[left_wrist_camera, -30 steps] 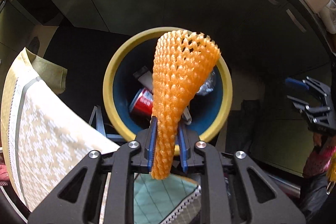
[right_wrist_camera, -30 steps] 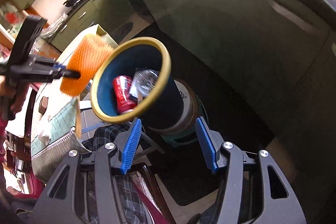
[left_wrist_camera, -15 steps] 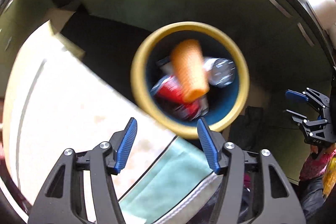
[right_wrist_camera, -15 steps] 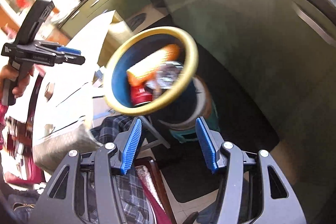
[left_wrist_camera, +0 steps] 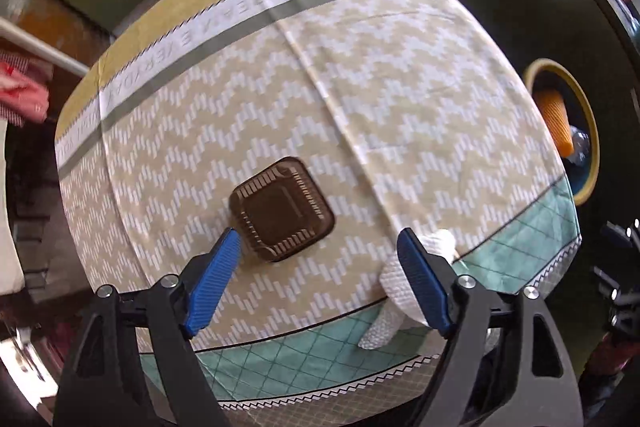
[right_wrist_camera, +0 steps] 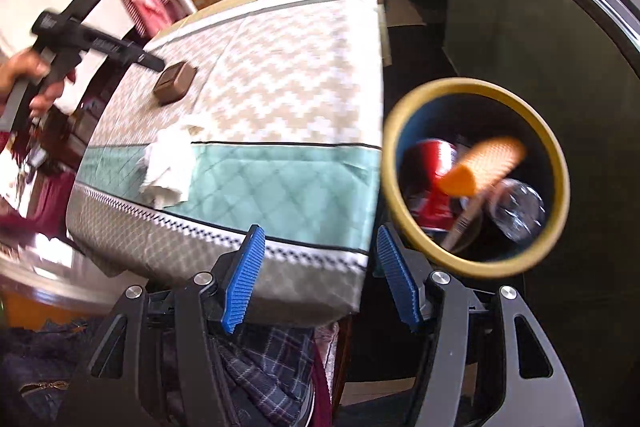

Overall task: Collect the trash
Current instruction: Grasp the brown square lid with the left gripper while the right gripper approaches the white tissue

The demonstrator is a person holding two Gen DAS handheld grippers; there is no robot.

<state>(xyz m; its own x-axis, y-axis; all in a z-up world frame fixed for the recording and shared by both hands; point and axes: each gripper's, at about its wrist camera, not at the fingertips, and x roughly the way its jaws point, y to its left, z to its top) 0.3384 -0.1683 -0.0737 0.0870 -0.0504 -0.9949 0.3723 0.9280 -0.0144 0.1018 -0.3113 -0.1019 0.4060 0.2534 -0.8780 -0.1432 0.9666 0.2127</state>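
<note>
Left gripper (left_wrist_camera: 320, 283) jaws wide, empty, above brown tray (left_wrist_camera: 281, 209); straddle tray edges squarely, probably thin plastic. Right gripper (right_wrist_camera: 320, 275) wide, empty.

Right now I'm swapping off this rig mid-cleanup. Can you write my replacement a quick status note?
Left tongs: open, empty, over the table near the brown tray.
Right tongs: open, empty, off the table's edge beside the bin.
Done: orange foam net, red can and a clear wrapper are in the bin.
Left: the brown tray and crumpled white tissue lie on the tablecloth.
</note>
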